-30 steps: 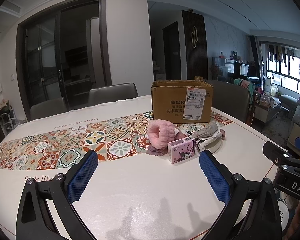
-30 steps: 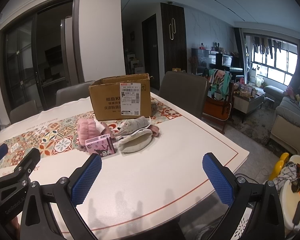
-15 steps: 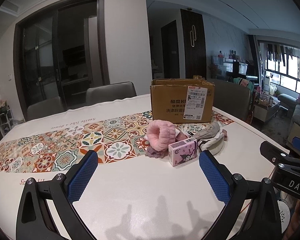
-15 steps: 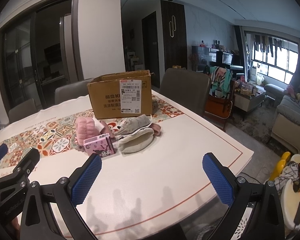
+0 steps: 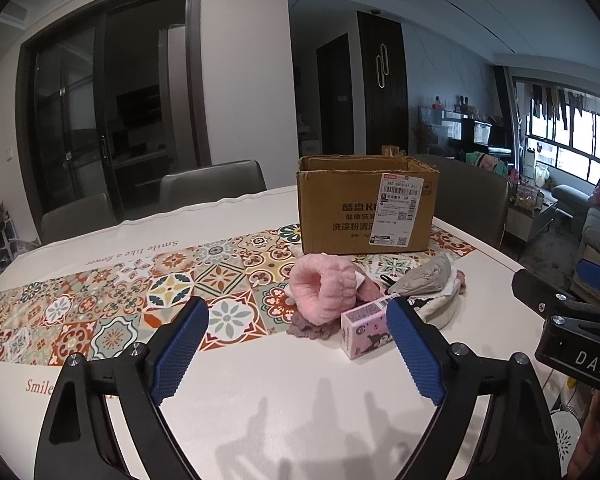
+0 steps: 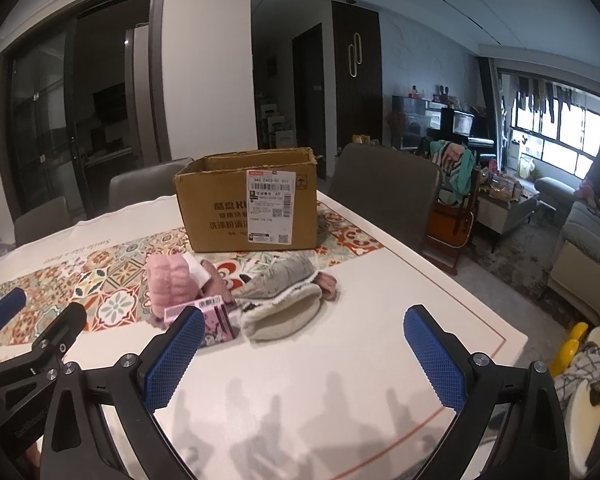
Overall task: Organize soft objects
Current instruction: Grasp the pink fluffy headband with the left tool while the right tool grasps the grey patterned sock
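Note:
A pile of soft things lies on the white table in front of an open cardboard box (image 5: 366, 204) (image 6: 252, 204): a fluffy pink band (image 5: 324, 292) (image 6: 168, 286), a grey and cream slipper (image 5: 428, 284) (image 6: 280, 300) and a small pink carton (image 5: 366, 326) (image 6: 216, 318). My left gripper (image 5: 298, 350) is open and empty, above the table just short of the pile. My right gripper (image 6: 304, 356) is open and empty, near the slipper's front.
A patterned tile runner (image 5: 140, 304) crosses the table. Grey chairs (image 5: 212, 184) (image 6: 384, 192) stand behind and to the right of the table. The table's right edge (image 6: 500, 336) drops to the living-room floor with a sofa (image 6: 588, 240).
Both grippers have moved forward toward the pile and box, which look larger now. Both stay open. The objects have not moved.

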Demonstrator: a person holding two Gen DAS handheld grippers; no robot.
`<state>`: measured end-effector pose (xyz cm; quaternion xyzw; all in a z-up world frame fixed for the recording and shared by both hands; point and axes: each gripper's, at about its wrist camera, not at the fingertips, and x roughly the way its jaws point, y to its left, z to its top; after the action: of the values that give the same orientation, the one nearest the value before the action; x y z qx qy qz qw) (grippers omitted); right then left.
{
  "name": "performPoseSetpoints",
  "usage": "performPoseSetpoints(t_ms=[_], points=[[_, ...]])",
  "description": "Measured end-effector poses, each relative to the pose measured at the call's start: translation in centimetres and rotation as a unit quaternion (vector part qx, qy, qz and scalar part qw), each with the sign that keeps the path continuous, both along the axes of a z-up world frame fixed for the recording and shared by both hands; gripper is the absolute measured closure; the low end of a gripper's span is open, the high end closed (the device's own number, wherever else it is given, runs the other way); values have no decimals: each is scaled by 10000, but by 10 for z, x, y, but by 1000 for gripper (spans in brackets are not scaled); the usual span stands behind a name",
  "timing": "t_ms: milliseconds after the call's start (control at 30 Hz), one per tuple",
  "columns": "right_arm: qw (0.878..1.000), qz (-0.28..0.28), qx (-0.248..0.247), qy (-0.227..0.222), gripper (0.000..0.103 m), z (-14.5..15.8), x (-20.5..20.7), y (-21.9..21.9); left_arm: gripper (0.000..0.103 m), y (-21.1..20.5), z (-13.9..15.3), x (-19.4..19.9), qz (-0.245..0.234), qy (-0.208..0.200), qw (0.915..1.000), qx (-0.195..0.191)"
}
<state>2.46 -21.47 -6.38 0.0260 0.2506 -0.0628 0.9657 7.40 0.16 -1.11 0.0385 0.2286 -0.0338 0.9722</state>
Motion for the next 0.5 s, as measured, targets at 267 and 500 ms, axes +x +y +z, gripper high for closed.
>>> performPoseSetpoints(t_ms=[267,500], points=[[9998,171,-101,77,9,-2,32,4,22,-4,-6,35,-89,250,9996,-30],[9993,240,-189,199,15,-8,64,4,30,-8,-13,63,-205,422,9989,-64]])
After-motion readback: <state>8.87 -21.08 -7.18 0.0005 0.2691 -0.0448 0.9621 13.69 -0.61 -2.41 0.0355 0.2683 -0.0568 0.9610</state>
